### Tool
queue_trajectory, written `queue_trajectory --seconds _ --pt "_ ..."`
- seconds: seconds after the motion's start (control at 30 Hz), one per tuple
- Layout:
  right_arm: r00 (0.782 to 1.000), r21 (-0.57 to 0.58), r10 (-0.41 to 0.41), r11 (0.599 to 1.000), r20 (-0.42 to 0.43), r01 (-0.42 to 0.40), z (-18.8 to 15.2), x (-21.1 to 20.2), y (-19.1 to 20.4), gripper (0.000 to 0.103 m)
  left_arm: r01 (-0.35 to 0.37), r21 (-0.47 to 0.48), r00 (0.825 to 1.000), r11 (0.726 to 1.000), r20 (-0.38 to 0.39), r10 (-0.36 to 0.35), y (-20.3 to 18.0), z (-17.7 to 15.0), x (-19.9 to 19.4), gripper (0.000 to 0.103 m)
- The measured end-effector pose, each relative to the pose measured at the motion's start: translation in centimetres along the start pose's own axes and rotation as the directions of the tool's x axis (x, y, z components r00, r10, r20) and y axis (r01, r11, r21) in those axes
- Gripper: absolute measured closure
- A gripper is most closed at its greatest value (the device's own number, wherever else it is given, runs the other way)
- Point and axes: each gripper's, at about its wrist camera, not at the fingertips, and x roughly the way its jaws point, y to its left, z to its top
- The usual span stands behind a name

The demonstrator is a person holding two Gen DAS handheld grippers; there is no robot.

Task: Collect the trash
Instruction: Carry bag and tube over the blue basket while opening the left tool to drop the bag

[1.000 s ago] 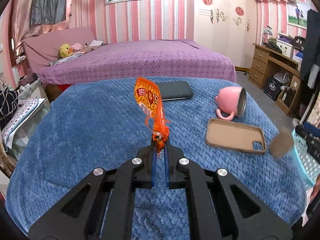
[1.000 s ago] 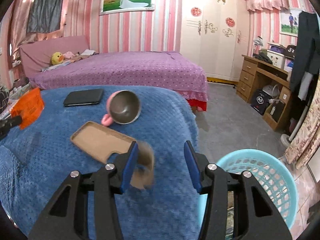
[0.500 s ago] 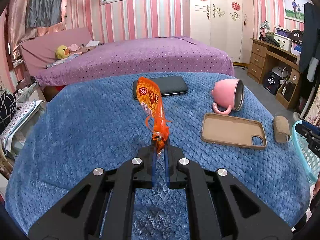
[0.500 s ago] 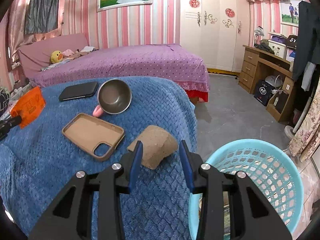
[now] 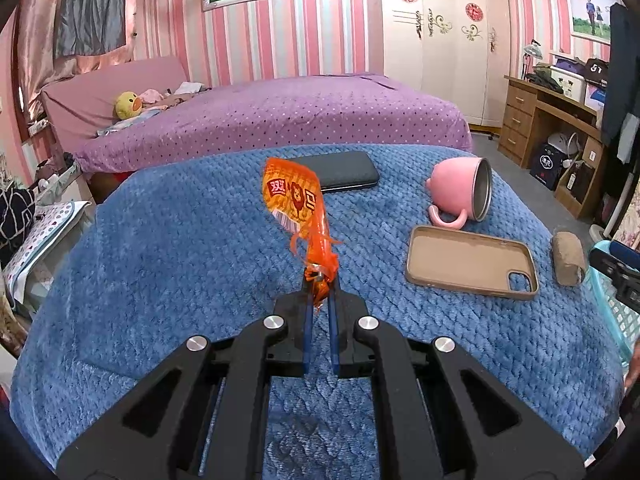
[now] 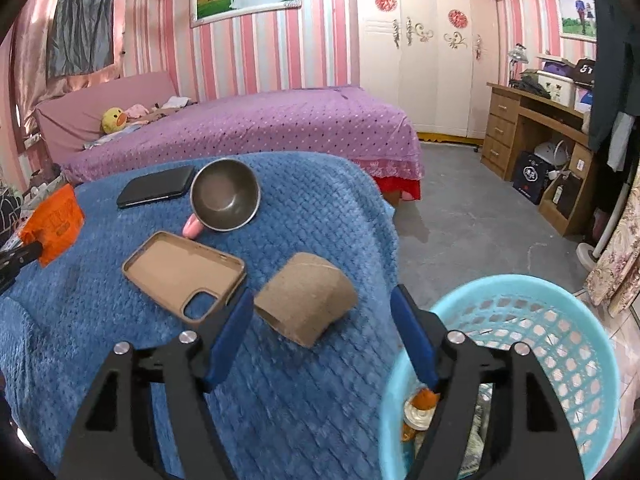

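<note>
Two wrist views over a blue quilted blanket (image 5: 168, 248) covering the counter, in a pink-striped bedroom w/ a purple bed (image 6: 256, 128) behind.

Left gripper (image 5: 320, 280) is clenched on the lower twisted end of an orange snack wrapper (image 5: 298, 200), which stands up from the tips, held above the blanket. Beyond the wrapper lies a black phone (image 5: 344, 170), flat. Ahead & to the right of this gripper, a pink mug (image 5: 460, 190) lies on its side, mouth facing right. Nearer than the mug sits a tan phone case (image 5: 468, 262), inner side up. Just right of the case is a cardboard tube (image 5: 568, 258), near the blanket's right edge.

Right gripper (image 6: 324, 308) is released: its jaws have just been opening, and the blue pads stand wide either side of the flattened cardboard tube (image 6: 306, 302), neither pad pressing on it. The tube rests on the blanket, just ahead of the tips. To the gripper's left front is the phone case (image 6: 180, 270); beyond that, the mug (image 6: 224, 194) shows its steel inside, w/ the phone (image 6: 156, 186) beside it. Far left, the wrapper (image 6: 54, 222) shows in the other gripper's tips.

Low right of this gripper, beside the counter, stands a light-blue plastic basket (image 6: 560, 320) w/ some trash at its bottom, partly hidden by the gripper's frame.
</note>
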Motion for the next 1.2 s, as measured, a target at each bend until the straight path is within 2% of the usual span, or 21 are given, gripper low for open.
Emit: queue_trajectory --seconds 0.17,0.23,0.27,0.43,0.57,0.7,0.93,1.1,1.2 --pt "0.996 0.023 0.027 0.999 -0.085 -0.025 0.1 3.1 0.9 0.033 -0.016 0.02 1.0 1.0 0.005 0.016 -0.4 -0.3 0.1 0.098" --pt "0.993 0.012 0.019 1.0 -0.116 -0.018 0.1 4.0 1.3 0.042 -0.023 0.02 1.0 1.0 0.002 0.023 -0.4 -0.3 0.3 0.098" --pt "0.992 0.007 0.018 1.0 -0.122 -0.017 0.1 4.2 1.5 0.042 -0.025 0.018 1.0 1.0 -0.001 0.025 -0.3 -0.3 0.4 0.098" --pt "0.995 0.001 0.031 1.0 -0.09 -0.031 0.1 3.5 1.5 0.052 -0.027 0.01 1.0 1.0 -0.006 0.027 -0.2 -0.1 0.7 0.098" --pt "0.999 0.012 0.01 1.0 -0.046 -0.01 0.4 1.5 0.0 0.053 0.012 0.011 1.0 1.0 0.014 -0.012 -1.0 0.5 -0.3 0.098" --pt "0.999 0.059 -0.032 0.998 0.015 0.031 0.7 -1.7 -3.2 0.053 0.059 0.026 0.998 0.998 0.033 -0.06 -2.6 1.3 -1.6 0.098" --pt "0.991 0.113 -0.115 0.988 0.062 0.108 0.5 -5.5 -9.0 0.053 0.202 0.094 0.977 0.975 0.043 -0.207 -8.9 1.9 -4.5 0.098" --pt "0.986 0.165 -0.154 0.976 0.06 0.143 -0.5 -6.6 -13.2 0.053 0.323 0.142 0.945 0.936 0.01 -0.328 -15.9 1.5 -5.7 0.098" --pt "0.983 0.189 -0.177 0.968 0.053 0.164 -1.3 -7.0 -15.5 0.053 0.36 0.196 0.931 0.912 -0.012 -0.365 -20.0 0.6 -6.1 0.098"
